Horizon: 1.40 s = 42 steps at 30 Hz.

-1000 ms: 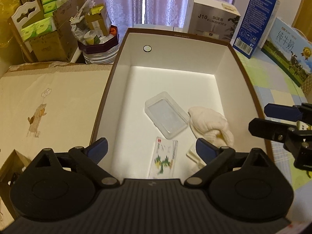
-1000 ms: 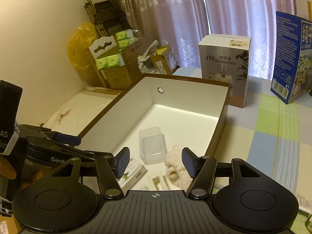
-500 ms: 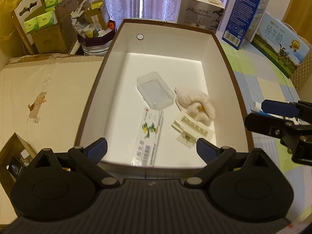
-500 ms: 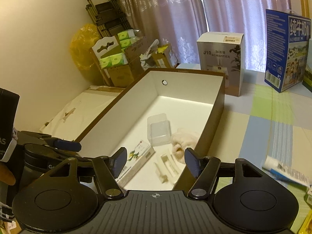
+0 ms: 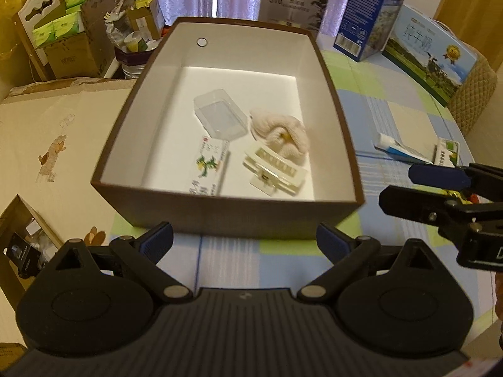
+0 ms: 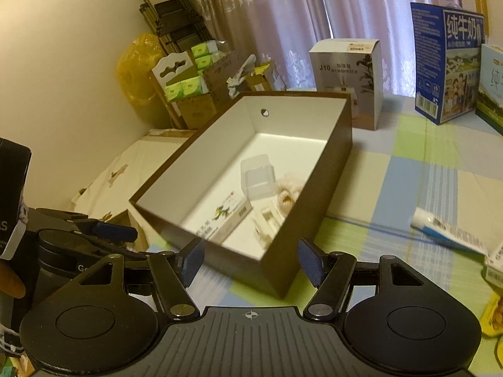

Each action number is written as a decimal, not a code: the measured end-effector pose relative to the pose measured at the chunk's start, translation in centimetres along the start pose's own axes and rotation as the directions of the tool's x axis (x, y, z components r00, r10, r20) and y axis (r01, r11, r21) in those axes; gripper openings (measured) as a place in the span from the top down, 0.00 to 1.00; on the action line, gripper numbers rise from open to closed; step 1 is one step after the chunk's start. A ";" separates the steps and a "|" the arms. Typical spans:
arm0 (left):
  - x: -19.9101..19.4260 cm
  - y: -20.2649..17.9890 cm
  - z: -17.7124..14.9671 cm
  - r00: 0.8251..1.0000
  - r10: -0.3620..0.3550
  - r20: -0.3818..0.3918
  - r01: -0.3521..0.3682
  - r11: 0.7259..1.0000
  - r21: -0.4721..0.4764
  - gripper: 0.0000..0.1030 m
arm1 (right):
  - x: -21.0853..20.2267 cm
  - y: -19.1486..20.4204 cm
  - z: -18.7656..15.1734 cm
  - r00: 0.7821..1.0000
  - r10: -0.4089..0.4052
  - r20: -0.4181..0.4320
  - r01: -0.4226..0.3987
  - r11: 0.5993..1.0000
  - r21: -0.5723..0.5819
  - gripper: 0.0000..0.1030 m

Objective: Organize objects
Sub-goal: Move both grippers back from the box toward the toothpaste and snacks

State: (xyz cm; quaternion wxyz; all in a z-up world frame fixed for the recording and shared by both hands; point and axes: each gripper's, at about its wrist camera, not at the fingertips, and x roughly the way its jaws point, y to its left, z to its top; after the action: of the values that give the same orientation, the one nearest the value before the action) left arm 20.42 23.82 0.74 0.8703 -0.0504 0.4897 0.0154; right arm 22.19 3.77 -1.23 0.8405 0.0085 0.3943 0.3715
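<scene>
Covering table: checked tablecloth (image 5: pixel 402 119); behind, lilac curtains (image 6: pixel 283 15).

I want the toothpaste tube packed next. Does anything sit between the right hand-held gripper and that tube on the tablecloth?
Nothing visible does. The right hand-held gripper is open and empty near the brown box corner; the toothpaste tube lies off to its right on bare tablecloth, outside the box.

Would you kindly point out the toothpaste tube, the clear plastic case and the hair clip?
toothpaste tube (image 5: pixel 400 148): left wrist view, tube body.
clear plastic case (image 5: pixel 220 116): left wrist view, lid centre.
hair clip (image 5: pixel 275 169): left wrist view, its middle.
</scene>
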 end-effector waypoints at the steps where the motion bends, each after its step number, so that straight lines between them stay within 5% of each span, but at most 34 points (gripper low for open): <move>1: -0.2 -0.2 -0.3 1.000 -0.001 -0.001 0.001 1.000 0.002 0.07 | -0.4 -0.1 -0.3 1.000 0.001 0.000 -0.001 1.000 0.002 0.39; 25: -0.2 -12.9 -4.5 0.992 -0.109 -0.071 0.118 0.984 0.134 0.07 | -11.1 -8.5 -6.8 0.993 -0.116 -0.013 0.117 0.979 0.167 0.39; 42: 2.4 -21.1 -4.1 0.980 -0.177 -0.090 0.194 0.947 0.257 0.07 | -15.5 -15.4 -9.8 0.961 -0.276 -0.034 0.275 0.926 0.260 0.39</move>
State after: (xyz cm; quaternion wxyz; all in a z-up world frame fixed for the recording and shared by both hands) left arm 19.80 2.35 -1.89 0.8502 0.0197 0.5088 -0.1336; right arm 18.79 -19.87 -2.52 0.8764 0.0646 0.4359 0.1945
